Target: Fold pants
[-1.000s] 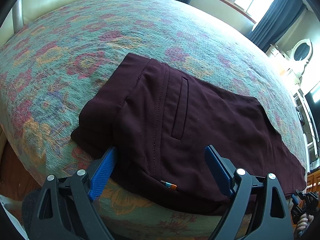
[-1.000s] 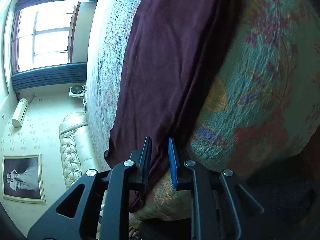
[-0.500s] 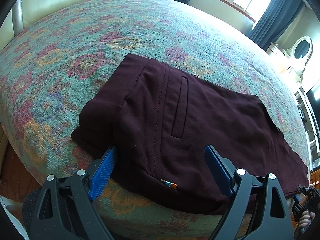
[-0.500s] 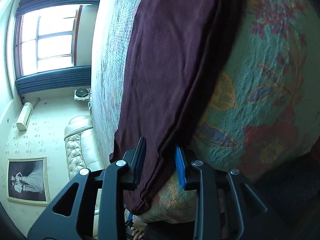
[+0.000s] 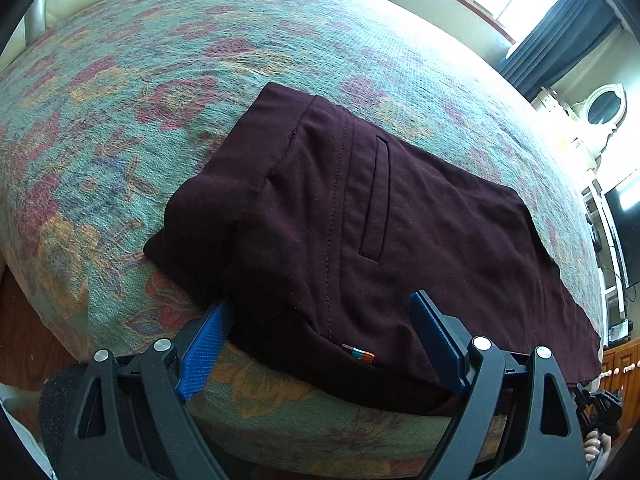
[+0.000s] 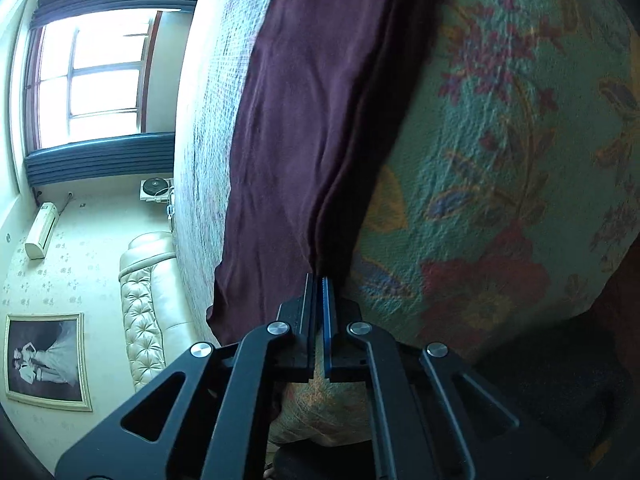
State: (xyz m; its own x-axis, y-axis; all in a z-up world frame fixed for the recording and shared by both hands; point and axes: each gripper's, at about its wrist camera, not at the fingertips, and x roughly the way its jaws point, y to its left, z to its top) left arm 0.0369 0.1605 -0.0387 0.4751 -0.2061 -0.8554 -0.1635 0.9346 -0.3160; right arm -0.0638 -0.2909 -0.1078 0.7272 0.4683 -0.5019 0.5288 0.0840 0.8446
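Note:
Dark maroon pants (image 5: 360, 220) lie folded lengthwise on a bed, with the back pocket up and the waist end toward the near left. My left gripper (image 5: 320, 320) is open; its blue pads (image 5: 204, 340) straddle the near edge of the seat without pressing on it. In the right wrist view the pants (image 6: 320, 100) run away along the bed's edge. There my right gripper (image 6: 319, 280) is closing, its jaws nearly together with a thin fold of the pants' edge pinched between the pads.
The floral bedspread (image 5: 160, 80) covers the whole bed and curves down over the near edge (image 6: 500, 140). A cream tufted headboard (image 6: 140, 300) stands at one end. Beyond the bed are a window with dark curtains (image 5: 560, 32) and wooden cabinets (image 5: 616, 364).
My right gripper's jaws, a little apart around the pants' edge before, have come together on the fabric. The left gripper and the pants under it have not moved.

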